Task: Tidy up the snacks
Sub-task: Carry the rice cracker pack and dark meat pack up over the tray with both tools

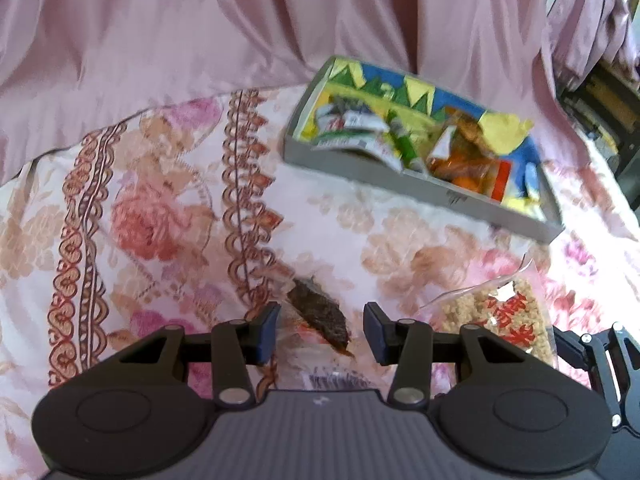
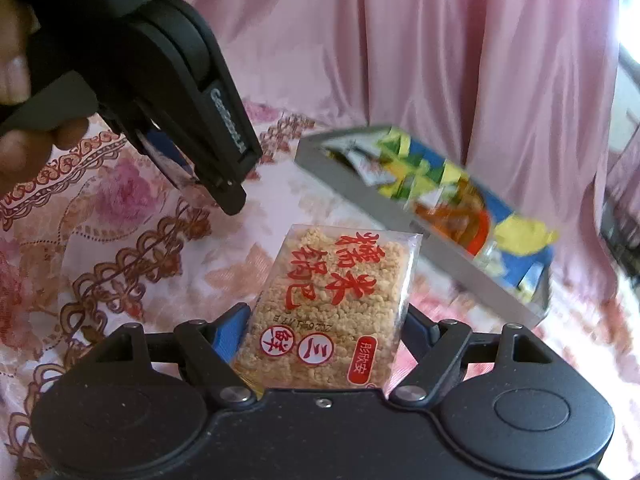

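Observation:
A shallow grey box point(image 1: 360, 162) with a colourful lining holds several snack packets at the far right of the bed; it also shows in the right wrist view point(image 2: 384, 204). My left gripper point(image 1: 320, 330) is open above a clear packet with a dark brown snack point(image 1: 320, 312), which lies between its fingers. My right gripper point(image 2: 324, 328) is shut on a clear rice cracker packet point(image 2: 332, 308) with red writing, held above the cloth. That packet also shows at the lower right of the left wrist view point(image 1: 504, 316).
A floral pink and orange cloth point(image 1: 160, 208) covers the surface. A pink satin curtain point(image 1: 240, 20) hangs behind the box. The left gripper's body point(image 2: 168, 80) and the person's hand are at the upper left of the right wrist view.

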